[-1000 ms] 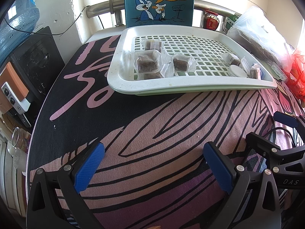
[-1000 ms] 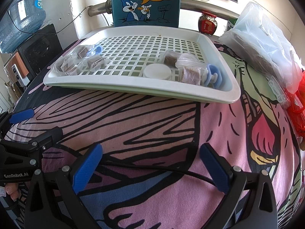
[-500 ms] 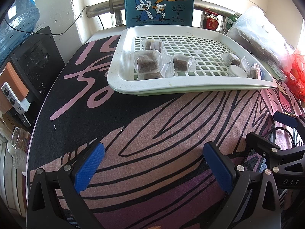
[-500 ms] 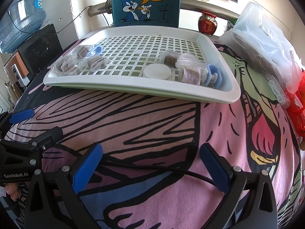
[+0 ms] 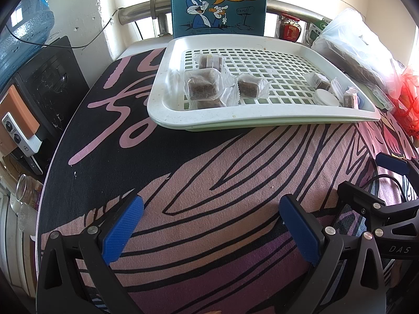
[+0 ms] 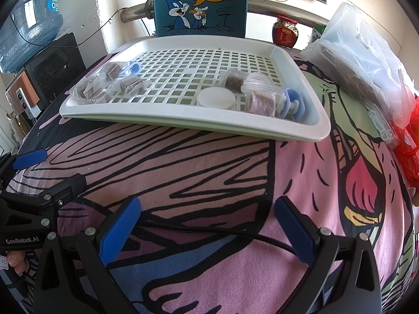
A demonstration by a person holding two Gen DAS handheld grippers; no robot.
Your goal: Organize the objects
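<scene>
Nearest the cameras, the left gripper point(image 5: 209, 225) and the right gripper point(image 6: 205, 225) sit low over the patterned cloth point(image 6: 222, 172), side by side, each with its blue-padded fingers spread wide and nothing between them. A black cable point(image 6: 209, 231) lies on the cloth just ahead of the right gripper.

Farther off, well apart from both grippers, the white slotted tray point(image 6: 183, 121) rests on the cloth. At its left end lies a cluster of wrapped brown cakes point(image 5: 204, 87), with a blue-rimmed piece point(image 6: 133, 68) beside them. At its right end are a round white lid point(image 6: 216, 99), two more wrapped cakes point(image 6: 262, 103), a clear plastic piece point(image 6: 255, 82) and another blue-rimmed piece point(image 6: 294, 103).

Beyond the tray stands a cartoon rabbit box point(image 6: 200, 5); a clear plastic bag point(image 6: 366, 60) lies to the right.

Judging from this, the items are already gathered in the tray in two loose groups, but whether sorting by kind is left cannot be told; no grasp is under way.
</scene>
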